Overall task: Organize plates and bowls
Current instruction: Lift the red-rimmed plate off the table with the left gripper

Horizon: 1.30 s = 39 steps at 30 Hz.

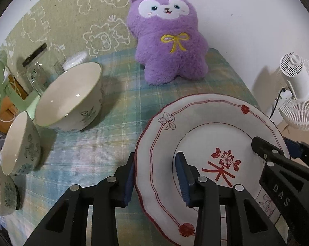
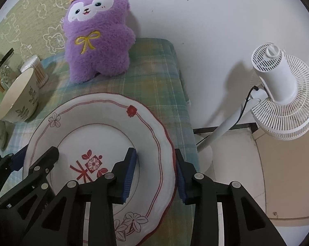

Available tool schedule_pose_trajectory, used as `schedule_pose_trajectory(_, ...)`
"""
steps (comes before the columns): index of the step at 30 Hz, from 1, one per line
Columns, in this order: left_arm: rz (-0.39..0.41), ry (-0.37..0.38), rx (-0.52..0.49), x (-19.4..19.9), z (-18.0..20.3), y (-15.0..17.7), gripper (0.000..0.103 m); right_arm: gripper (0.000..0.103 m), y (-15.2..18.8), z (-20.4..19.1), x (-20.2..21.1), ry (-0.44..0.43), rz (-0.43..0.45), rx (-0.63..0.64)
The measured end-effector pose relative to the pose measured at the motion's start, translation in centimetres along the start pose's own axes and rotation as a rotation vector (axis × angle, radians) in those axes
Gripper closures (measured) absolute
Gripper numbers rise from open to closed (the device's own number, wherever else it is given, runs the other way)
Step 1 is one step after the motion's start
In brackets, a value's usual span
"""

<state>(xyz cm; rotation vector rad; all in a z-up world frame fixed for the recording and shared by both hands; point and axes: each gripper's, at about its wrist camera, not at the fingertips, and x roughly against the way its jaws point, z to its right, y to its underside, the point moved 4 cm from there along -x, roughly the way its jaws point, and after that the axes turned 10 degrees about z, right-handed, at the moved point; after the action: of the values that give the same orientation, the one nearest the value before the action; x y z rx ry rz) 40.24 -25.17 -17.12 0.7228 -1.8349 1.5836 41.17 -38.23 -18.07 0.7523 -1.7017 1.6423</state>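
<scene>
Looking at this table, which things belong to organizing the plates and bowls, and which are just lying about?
For the job: white scalloped plate with red trim, large cream leaf-print bowl, two small cream blue-flowered bowls.
Just lying about: purple plush toy, white electric fan, clear glass jar.

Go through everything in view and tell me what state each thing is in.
Plate: upright, on the cloth, rim between both grippers' fingers.
Left hand-held gripper: straddling the plate's left rim.
Right hand-held gripper: straddling the right rim.
Large bowl: upright, empty.
Plush toy: standing.
Fan: blades hidden.
</scene>
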Motion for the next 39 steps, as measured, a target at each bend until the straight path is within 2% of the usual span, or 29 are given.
schedule_pose_trajectory(7, 0.006, -0.021, 0.009, 1.7, -1.2, 0.5, 0.066, 0.064, 0.8, -1.3, 1.9, -0.002, 0.002, 0.022)
schedule_pose_trajectory(17, 0.008, -0.001, 0.000, 4.3, -2.4, 2.0, 0.066, 0.064, 2.1, -2.6, 4.8, 0.009, 0.002, 0.020)
schedule_pose_trajectory(39, 0.091, 0.044, -0.020, 11.6, -5.2, 3.2, 0.066, 0.064, 3.5, -5.3, 13.3, 0.071, 0.074, 0.006)
